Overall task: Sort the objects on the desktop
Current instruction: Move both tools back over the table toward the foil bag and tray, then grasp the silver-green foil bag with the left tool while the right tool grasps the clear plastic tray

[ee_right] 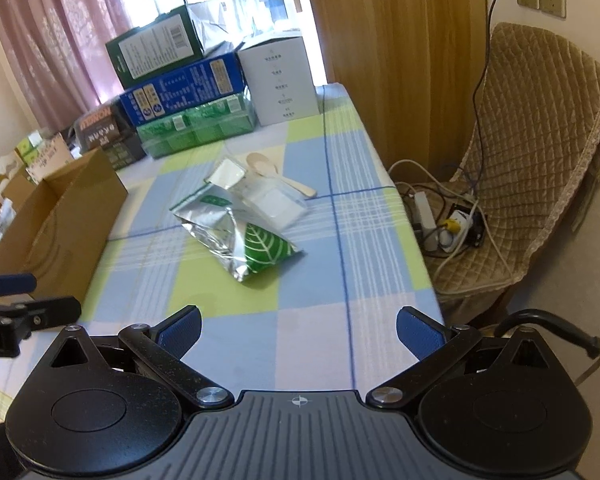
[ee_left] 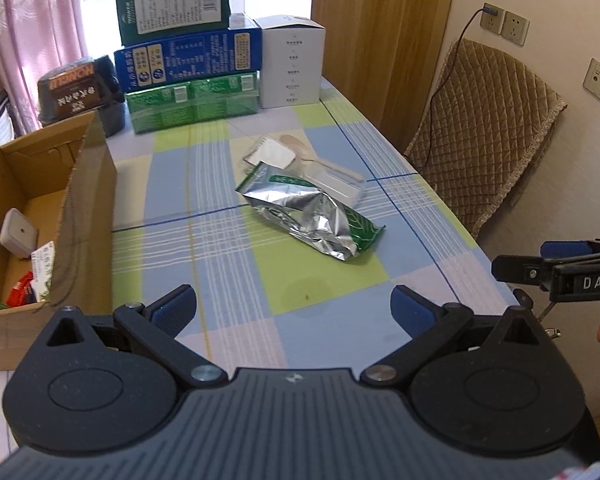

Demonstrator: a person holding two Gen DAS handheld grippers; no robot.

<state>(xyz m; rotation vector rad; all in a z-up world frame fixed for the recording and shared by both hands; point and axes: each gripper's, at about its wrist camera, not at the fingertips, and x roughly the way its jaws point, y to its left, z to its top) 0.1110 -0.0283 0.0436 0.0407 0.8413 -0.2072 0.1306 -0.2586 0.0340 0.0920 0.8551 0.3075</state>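
Pouch (ee_left: 314, 216) of crumpled foil lay on the checked cloth (ee_left: 204, 248), ahead of both sets of jaws and slightly right of the left pair. It looked light, soft and slick, likely to buckle under pressure; the flat sealed end with the green leaf print, nearest the right gripper (ee_right: 299, 330), appeared the firmest place to pinch. A clear packet (ee_left: 332, 180) lay touching its far side, with a wooden spoon (ee_right: 278, 174) partly under that; both looked light, the packet slippery and flat to the surface.

Left gripper (ee_left: 293, 308) was spread wide and held nothing. The right gripper was likewise spread and empty.

Open carton (ee_left: 44, 216) stood to the left of the left jaws, already holding small items, its near wall a lip to clear. Stacked boxes (ee_left: 192, 72) closed off the far end. Table edge ran close on the right, with a chair (ee_right: 532, 160) and cables beyond. Cloth between jaws and pouch was bare, giving free approach.
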